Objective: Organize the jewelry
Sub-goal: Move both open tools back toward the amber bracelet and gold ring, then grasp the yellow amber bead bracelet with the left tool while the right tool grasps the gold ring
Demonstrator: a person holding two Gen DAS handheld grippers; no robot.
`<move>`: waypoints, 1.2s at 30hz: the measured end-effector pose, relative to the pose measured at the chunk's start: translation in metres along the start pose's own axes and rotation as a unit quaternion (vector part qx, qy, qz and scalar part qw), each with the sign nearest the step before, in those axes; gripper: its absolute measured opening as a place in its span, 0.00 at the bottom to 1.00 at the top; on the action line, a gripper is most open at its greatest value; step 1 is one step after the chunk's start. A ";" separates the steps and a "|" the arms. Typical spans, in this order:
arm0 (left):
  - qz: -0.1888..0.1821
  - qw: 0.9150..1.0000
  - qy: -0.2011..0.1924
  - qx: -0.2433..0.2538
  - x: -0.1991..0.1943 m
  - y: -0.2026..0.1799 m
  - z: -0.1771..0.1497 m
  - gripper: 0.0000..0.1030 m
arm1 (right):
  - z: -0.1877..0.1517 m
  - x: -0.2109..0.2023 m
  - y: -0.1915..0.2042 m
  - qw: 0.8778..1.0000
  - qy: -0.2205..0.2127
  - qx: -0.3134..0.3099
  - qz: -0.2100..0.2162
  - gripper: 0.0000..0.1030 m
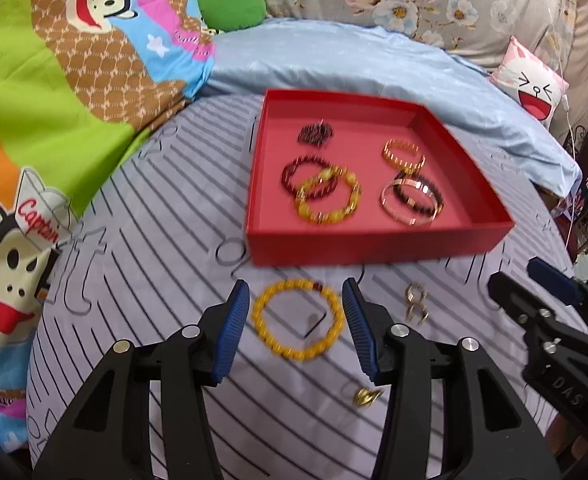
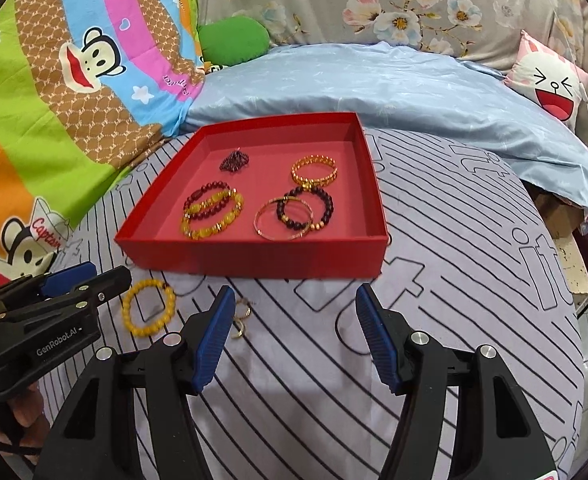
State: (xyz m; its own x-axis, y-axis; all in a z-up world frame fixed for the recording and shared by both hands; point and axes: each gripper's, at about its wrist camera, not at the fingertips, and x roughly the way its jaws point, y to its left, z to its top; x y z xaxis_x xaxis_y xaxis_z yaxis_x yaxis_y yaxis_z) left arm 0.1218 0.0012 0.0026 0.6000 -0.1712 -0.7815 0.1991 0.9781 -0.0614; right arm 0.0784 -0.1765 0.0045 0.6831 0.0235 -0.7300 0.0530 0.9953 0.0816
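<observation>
A red tray lies on the striped sheet and holds several bracelets, among them a yellow bead one and a gold bangle. A yellow bead bracelet lies on the sheet in front of the tray. My left gripper is open with its fingers on either side of it, above it. Small gold earrings and a gold ring lie nearby. My right gripper is open and empty; it also shows in the left wrist view.
A cartoon monkey quilt lies at left, a light blue blanket behind the tray, a green cushion and a pink face pillow at the back. The bed edge drops off at right.
</observation>
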 end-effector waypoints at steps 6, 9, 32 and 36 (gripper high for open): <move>0.007 1.000 0.023 -0.011 0.012 0.008 -0.019 0.50 | -0.017 0.002 -0.001 1.000 0.017 0.003 0.003 0.59; 0.012 0.999 0.033 -0.020 0.019 0.015 -0.025 0.50 | -0.023 0.004 0.000 1.000 0.024 0.006 0.006 0.59; -0.004 0.999 0.033 -0.005 0.042 0.015 -0.015 0.07 | -0.022 0.037 0.023 0.998 0.053 -0.016 0.019 0.59; -0.007 0.999 0.036 -0.011 0.040 0.019 -0.016 0.07 | -0.027 0.034 0.026 0.998 0.057 -0.015 0.028 0.59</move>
State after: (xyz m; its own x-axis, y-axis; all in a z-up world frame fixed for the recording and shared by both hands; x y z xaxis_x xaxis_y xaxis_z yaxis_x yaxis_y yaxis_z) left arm 0.1375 0.0152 -0.0398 0.5397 -0.1772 -0.8230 0.1896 0.9781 -0.0862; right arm 0.0838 -0.1474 -0.0365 0.5968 0.0882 -0.7975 -0.0066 0.9945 0.1050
